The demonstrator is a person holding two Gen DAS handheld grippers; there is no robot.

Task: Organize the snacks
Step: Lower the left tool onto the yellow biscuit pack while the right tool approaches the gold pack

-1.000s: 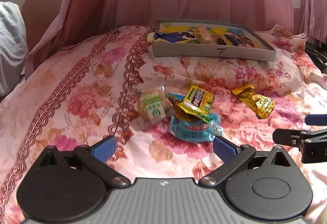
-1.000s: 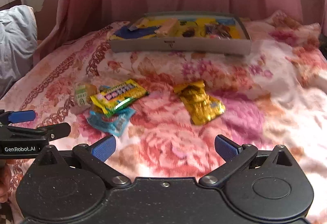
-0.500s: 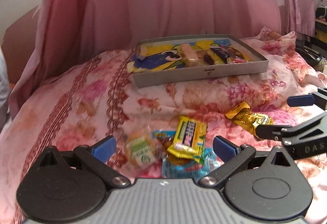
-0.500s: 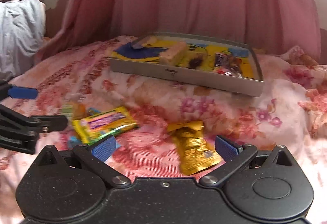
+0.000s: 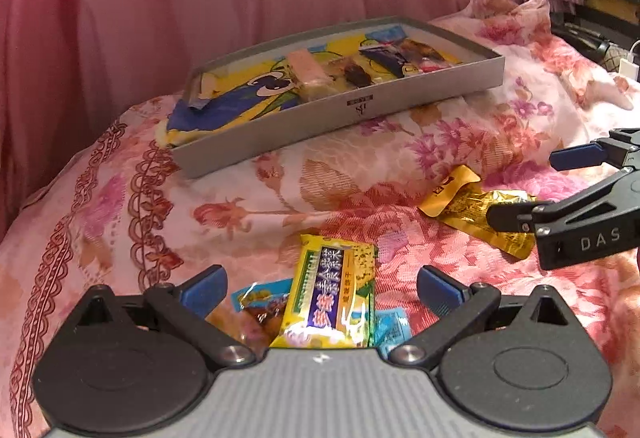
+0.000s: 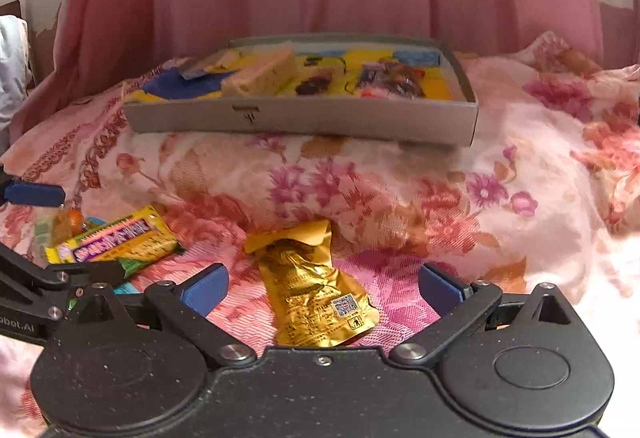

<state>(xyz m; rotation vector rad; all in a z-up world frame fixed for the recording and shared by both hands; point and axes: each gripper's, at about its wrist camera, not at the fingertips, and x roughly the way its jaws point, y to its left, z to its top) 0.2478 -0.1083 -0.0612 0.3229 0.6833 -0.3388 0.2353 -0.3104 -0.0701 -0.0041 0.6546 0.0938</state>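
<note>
Snacks between my spread jaws

My left gripper (image 5: 322, 288), wide apart, straddles the yellow "Holiland" foil packet (image 5: 333, 304); my right gripper (image 6: 324, 288), "DAS"-marked, gapes around the crinkled gold QR-coded pouch (image 6: 314, 298).

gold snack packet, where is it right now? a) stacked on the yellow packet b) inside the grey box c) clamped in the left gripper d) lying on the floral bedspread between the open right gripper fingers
d: the gold snack packet lies flat on the floral bedspread, between the spread fingers of the right gripper, short of the grey box and apart from the yellow packet.
</note>
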